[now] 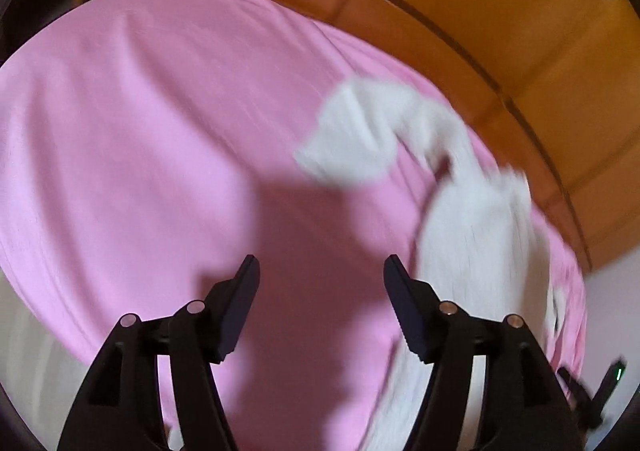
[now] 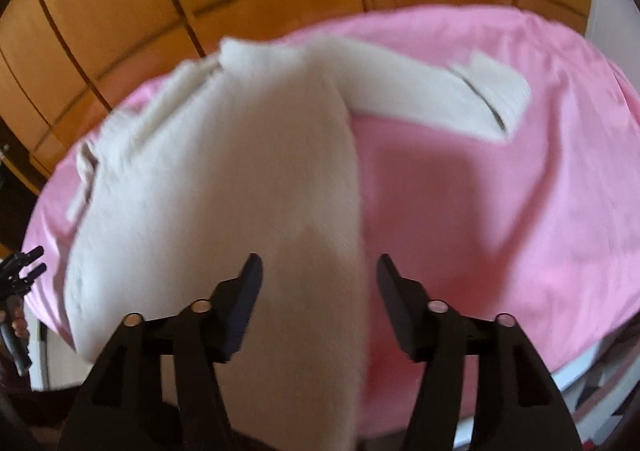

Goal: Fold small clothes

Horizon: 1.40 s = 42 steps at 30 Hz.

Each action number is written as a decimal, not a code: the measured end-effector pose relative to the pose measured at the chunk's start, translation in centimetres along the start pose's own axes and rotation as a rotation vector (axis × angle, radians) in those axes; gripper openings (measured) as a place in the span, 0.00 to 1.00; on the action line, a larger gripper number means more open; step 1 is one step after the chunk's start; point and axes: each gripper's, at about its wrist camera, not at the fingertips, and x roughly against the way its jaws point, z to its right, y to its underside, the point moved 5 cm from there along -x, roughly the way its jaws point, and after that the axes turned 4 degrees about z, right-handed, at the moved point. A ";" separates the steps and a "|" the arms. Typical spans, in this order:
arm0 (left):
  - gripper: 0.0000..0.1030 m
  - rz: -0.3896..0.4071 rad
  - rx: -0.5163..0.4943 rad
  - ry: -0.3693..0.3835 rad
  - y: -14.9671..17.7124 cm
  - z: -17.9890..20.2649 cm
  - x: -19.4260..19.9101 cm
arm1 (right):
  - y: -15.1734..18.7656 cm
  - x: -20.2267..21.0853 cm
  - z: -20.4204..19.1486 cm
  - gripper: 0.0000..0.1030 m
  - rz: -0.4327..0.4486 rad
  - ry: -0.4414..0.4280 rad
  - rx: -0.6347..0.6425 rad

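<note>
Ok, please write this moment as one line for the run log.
left hand-held gripper: open, empty | right hand-held gripper: open above white garment | garment: unfolded on pink sheet

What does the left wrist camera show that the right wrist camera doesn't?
Only the left wrist view shows bare pink sheet between its open fingers, with the white garment off to the right, and a white wall strip at far right.

Only the right wrist view shows the garment running straight between the right gripper's open fingers, one sleeve stretched right, and the other gripper at the left edge.

Both show the same garment on the pink sheet, wooden panels behind, and nothing gripped.
</note>
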 end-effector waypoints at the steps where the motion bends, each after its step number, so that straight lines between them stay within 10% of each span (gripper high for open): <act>1: 0.63 0.003 0.025 0.000 -1.1 -0.6 -0.8 | -0.4 -0.7 -1.5 0.62 0.000 -0.032 0.014; 15: 0.67 -0.056 0.173 -0.010 -5.9 -2.0 -9.3 | 2.1 -10.7 -12.6 0.65 -0.113 -0.155 0.129; 17: 0.37 -0.071 0.143 -0.002 -6.0 -1.3 -10.2 | 2.3 -10.8 -12.7 0.68 -0.094 -0.164 0.137; 18: 0.05 -0.094 0.138 -0.005 -6.0 -1.1 -10.6 | 2.4 -10.8 -12.8 0.71 -0.087 -0.167 0.141; 25: 0.05 0.021 0.069 -0.044 -11.0 -2.1 -5.2 | 2.5 -10.8 -13.2 0.75 -0.081 -0.150 0.170; 32: 0.05 0.262 -0.029 -0.342 -18.8 -8.5 6.3 | 2.6 -11.0 -13.5 0.77 -0.072 -0.146 0.166; 37: 0.05 0.223 -0.074 -0.501 -17.4 -12.2 6.8 | 2.6 -11.2 -13.8 0.81 -0.068 -0.132 0.176; 42: 0.05 0.111 -0.047 -0.461 -15.2 -13.2 2.7 | 2.7 -11.3 -14.4 0.83 -0.064 -0.112 0.191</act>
